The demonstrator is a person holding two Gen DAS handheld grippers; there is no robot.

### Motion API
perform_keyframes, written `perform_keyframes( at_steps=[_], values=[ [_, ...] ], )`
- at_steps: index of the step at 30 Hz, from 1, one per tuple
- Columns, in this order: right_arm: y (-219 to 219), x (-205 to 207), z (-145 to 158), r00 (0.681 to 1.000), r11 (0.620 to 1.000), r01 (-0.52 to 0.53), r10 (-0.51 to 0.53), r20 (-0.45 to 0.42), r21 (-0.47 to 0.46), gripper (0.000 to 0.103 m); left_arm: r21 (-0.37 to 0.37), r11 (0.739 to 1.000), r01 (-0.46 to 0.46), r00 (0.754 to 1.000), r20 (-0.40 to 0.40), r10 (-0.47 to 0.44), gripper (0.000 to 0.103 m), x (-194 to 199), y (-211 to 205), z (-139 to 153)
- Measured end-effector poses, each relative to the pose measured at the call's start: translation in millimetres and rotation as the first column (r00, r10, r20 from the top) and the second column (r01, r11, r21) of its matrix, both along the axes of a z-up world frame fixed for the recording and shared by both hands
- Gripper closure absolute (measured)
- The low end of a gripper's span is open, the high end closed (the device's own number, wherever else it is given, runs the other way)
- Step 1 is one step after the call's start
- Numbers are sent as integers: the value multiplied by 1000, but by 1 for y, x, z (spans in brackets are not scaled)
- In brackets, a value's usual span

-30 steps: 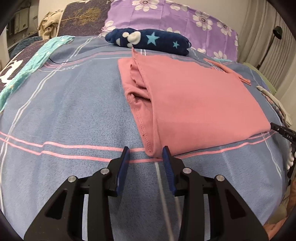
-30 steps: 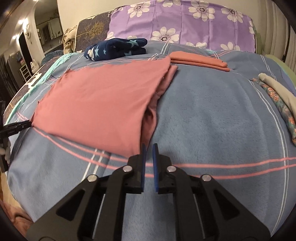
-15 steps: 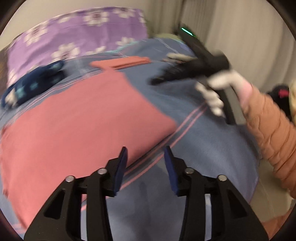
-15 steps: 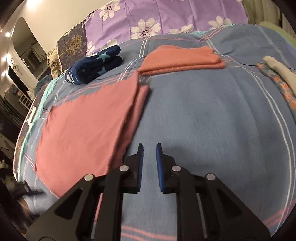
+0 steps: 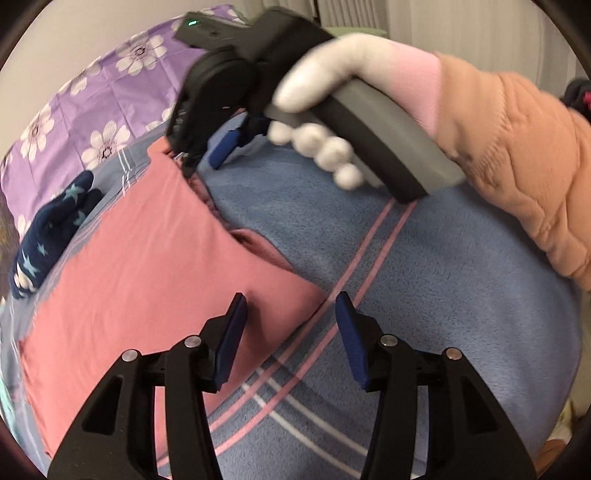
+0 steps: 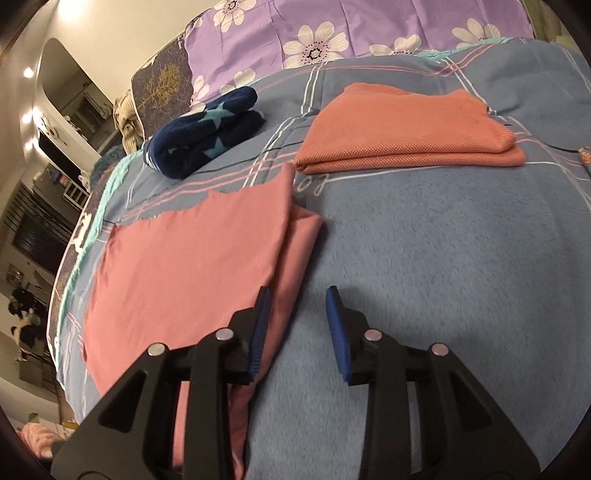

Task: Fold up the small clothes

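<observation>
A pink garment (image 5: 147, 273) lies folded flat on the blue blanket (image 5: 424, 295); it also shows in the right wrist view (image 6: 184, 266). My left gripper (image 5: 291, 317) is open and empty, its jaws straddling the garment's near right corner. My right gripper (image 6: 297, 314) is open and empty at the garment's right folded edge, its left finger (image 6: 260, 325) over the cloth. In the left wrist view the right gripper (image 5: 207, 155) hovers over the garment's far right corner, held by a white-gloved hand (image 5: 325, 110).
A folded orange cloth (image 6: 406, 129) and a folded navy star-patterned garment (image 6: 207, 133) lie farther back on the blanket. A purple flowered pillow (image 6: 332, 33) lines the head of the bed. The bed's edge and a room lie to the left.
Both grippers have opened wider. The left gripper swung right to the garment's near right corner. The right gripper moved forward along the garment's right edge and now fills the left wrist view.
</observation>
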State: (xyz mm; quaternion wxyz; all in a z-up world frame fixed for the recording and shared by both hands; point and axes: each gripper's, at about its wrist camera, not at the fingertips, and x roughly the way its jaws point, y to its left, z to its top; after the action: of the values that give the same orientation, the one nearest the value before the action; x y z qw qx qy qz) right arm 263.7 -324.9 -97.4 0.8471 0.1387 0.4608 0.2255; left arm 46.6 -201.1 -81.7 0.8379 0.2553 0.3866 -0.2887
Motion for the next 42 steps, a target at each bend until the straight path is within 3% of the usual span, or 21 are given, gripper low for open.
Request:
perform_keyframes(
  at_steps=[2,4,6,8,9,11,13,15,20,23,25,28,30,32,35,37,39,41,42],
  values=[
    [2,9,0,1000,1000,5,-5,-1,3,70,5,1000,8,1000,-5,-8,53,2,-3,-2],
    [4,15,1,1000,1000,7,-7,-1,1,70,-2,1000,8,1000,-22,-8,62,6,-4,-4],
    [9,23,1,1000,1000,3,-3,-2,-2,71,-12,1000,7,999,-37,-8,85,8,-6,-4],
    [14,30,0,1000,1000,-7,7,-7,-5,93,-33,999,14,998,-53,-16,96,12,-5,-4],
    [18,32,3,1000,1000,-14,14,4,-9,99,-43,999,19,998,-65,-22,97,13,-4,-4],
    [21,24,16,998,1000,-10,11,62,-15,100,-88,996,30,994,-100,-39,99,14,3,0],
    [19,18,34,993,1000,-9,7,118,23,100,-129,991,46,991,-122,-62,99,14,10,7],
    [20,22,37,992,1000,14,-12,122,-15,100,-144,987,70,988,-125,-88,99,13,11,11],
    [29,41,2,998,996,1,4,60,-85,100,-126,989,71,984,-153,-90,98,12,7,-7],
    [19,39,-6,998,999,22,-20,65,-24,100,-141,987,82,983,-152,-104,96,8,7,-5],
    [9,34,-2,995,996,80,-78,66,-35,95,-161,982,98,980,-157,-124,92,6,8,-2],
    [1,9,16,986,985,134,-121,114,-110,92,-221,970,105,972,-183,-147,88,5,15,4],
    [-1,-17,24,989,994,77,-67,131,-74,92,-297,946,129,957,-211,-196,85,-3,22,14],
    [5,-55,29,990,999,-22,27,139,-40,92,-313,939,141,953,-216,-215,84,-14,28,17],
    [22,-100,24,980,989,-145,147,136,-26,92,-279,954,111,964,-205,-172,81,-24,45,15],
    [34,-128,7,975,980,-198,200,99,-32,91,-272,960,60,975,-191,-115,74,-26,67,17],
    [47,-148,-18,976,969,-197,208,60,-147,87,-263,965,-9,984,-174,-38,70,-29,93,18],
    [50,-164,-23,969,967,-164,195,150,-197,87,-274,958,-85,984,-175,37,70,-29,120,20],
    [52,-167,-18,973,966,-143,178,149,-216,87,-284,950,-130,981,-178,81,69,-28,137,22]
  ],
)
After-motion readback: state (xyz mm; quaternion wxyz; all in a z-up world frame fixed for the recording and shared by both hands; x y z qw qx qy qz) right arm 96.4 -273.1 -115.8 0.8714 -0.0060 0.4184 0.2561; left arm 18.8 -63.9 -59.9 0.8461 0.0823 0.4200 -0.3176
